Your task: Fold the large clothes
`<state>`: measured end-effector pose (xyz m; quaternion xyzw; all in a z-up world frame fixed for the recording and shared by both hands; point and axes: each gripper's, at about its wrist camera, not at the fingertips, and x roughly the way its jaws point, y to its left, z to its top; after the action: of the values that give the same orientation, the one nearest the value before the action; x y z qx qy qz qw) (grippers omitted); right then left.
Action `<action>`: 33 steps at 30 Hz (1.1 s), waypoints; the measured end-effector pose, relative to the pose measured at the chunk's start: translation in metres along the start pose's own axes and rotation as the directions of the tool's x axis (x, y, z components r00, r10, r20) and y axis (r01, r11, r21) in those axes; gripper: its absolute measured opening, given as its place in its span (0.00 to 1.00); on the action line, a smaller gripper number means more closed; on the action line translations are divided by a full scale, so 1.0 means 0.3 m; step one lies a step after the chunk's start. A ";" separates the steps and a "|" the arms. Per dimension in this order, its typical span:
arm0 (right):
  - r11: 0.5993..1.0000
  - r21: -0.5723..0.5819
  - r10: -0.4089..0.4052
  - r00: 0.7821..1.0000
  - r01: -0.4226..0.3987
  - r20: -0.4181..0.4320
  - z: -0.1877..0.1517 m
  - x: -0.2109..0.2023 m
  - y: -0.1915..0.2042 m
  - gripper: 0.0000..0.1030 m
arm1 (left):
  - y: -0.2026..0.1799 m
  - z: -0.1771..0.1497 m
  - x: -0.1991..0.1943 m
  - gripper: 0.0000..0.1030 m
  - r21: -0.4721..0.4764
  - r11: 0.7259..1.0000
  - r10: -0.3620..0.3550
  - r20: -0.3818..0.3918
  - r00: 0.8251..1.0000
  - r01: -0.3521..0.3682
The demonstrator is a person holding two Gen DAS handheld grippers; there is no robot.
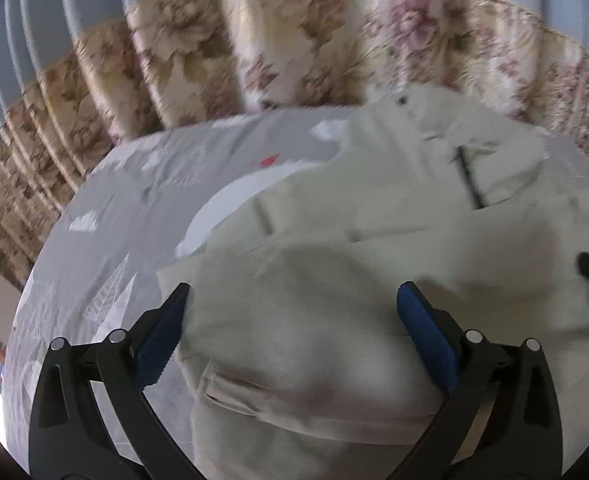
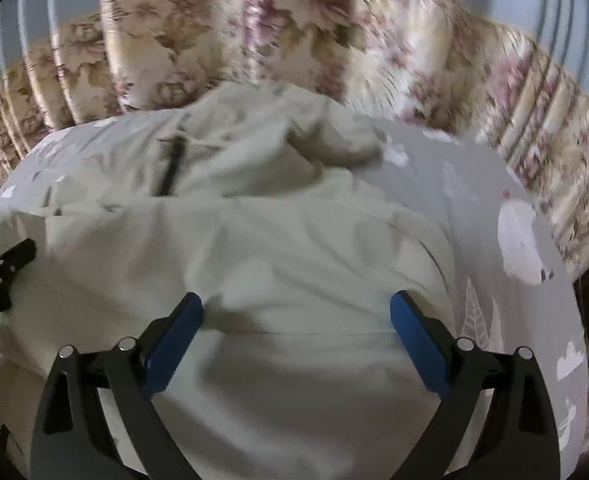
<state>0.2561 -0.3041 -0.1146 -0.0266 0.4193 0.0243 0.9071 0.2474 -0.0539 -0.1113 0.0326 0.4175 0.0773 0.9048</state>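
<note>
While cream jacket lies crumpled on grey bedsheet, left gripper & right gripper both gape wide above fabric, nothing clamped.

A bedroom in a home. Shown by a bed under a grey sheet printed with white animals and leaves, and floral curtains in beige and pink hanging in folds close behind it.
</note>
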 end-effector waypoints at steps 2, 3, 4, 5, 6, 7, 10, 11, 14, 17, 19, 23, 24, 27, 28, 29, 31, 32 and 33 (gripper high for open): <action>1.000 0.018 0.006 1.000 -0.006 -0.013 -0.008 0.023 -0.033 0.95 | 0.030 -0.018 0.040 0.97 -0.014 1.000 -0.003 -0.034 0.999 0.002; 1.000 0.022 0.011 1.000 -0.010 -0.015 -0.013 0.035 -0.043 0.96 | 0.038 -0.030 0.061 0.97 -0.020 1.000 -0.009 -0.053 0.999 0.007; 1.000 0.017 0.007 1.000 -0.006 -0.015 -0.018 0.047 -0.046 0.98 | 0.038 -0.037 0.071 0.97 -0.023 1.000 -0.013 -0.059 0.998 0.012; 1.000 0.015 0.007 1.000 -0.007 -0.014 -0.023 0.055 -0.044 0.98 | 0.037 -0.038 0.069 0.97 -0.020 1.000 -0.008 -0.053 0.999 0.007; 1.000 0.024 0.013 1.000 -0.012 -0.017 -0.027 0.059 -0.047 0.98 | 0.031 -0.036 0.065 0.97 -0.010 1.000 0.002 -0.047 0.999 -0.002; 0.999 0.036 0.021 1.000 -0.020 -0.015 -0.024 0.054 -0.052 0.98 | 0.026 -0.037 0.063 0.97 -0.002 1.000 0.004 -0.045 0.999 -0.004; 0.995 0.056 0.082 0.997 -0.082 -0.011 -0.002 0.014 -0.070 0.98 | 0.055 -0.029 0.032 0.97 -0.034 0.998 -0.060 -0.040 0.997 0.058; 0.988 0.081 0.129 0.992 -0.130 0.013 0.017 -0.019 -0.093 0.98 | 0.065 -0.022 0.014 0.96 -0.044 0.996 -0.079 -0.034 0.996 0.078; 0.983 0.113 0.139 0.987 -0.148 0.078 0.103 -0.089 -0.163 0.98 | 0.093 0.046 -0.073 0.97 -0.036 0.995 -0.095 0.034 0.995 0.097; 0.989 0.100 0.095 0.990 -0.105 0.100 0.225 -0.085 -0.221 0.98 | 0.089 0.177 -0.114 0.97 0.009 0.996 -0.089 0.089 0.992 0.089; 0.990 0.106 0.087 0.993 -0.096 0.085 0.315 -0.040 -0.255 0.98 | 0.077 0.278 -0.087 0.97 0.036 0.996 -0.080 0.099 0.992 0.076; 0.968 0.200 0.147 0.988 -0.153 0.042 0.432 0.073 -0.312 0.98 | 0.045 0.456 0.032 0.97 0.052 0.993 -0.114 0.075 0.991 0.110; 0.964 0.217 0.152 0.988 -0.154 0.027 0.455 0.109 -0.317 0.98 | 0.022 0.508 0.074 0.97 0.057 0.988 -0.147 0.064 0.987 0.144; 0.956 0.252 0.162 0.987 -0.153 -0.017 0.498 0.218 -0.316 0.98 | -0.067 0.601 0.180 0.97 0.083 0.976 -0.204 0.039 0.978 0.201; 0.953 0.264 0.163 0.986 -0.150 -0.027 0.505 0.250 -0.316 0.98 | -0.098 0.629 0.223 0.97 0.087 0.971 -0.226 0.031 0.974 0.223; 0.949 0.276 0.167 0.985 -0.151 -0.038 0.512 0.277 -0.317 0.98 | -0.124 0.648 0.255 0.97 0.088 0.969 -0.234 0.025 0.972 0.231; 0.940 0.307 0.176 0.983 -0.152 -0.051 0.522 0.327 -0.321 0.97 | -0.177 0.691 0.338 0.97 0.077 0.962 -0.263 -0.004 0.965 0.263; 0.937 0.314 0.179 0.982 -0.153 -0.056 0.527 0.345 -0.326 0.94 | -0.193 0.704 0.368 0.97 0.075 0.960 -0.271 -0.015 0.963 0.271; 0.934 0.322 0.182 0.982 -0.154 -0.059 0.533 0.366 -0.328 0.94 | -0.214 0.720 0.411 0.97 0.076 0.961 -0.263 -0.031 0.964 0.264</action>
<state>0.4551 -0.3888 -0.0921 0.1537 0.4579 0.0333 0.8750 0.4977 -0.0954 -0.0718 0.0118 0.4301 -0.0600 0.9007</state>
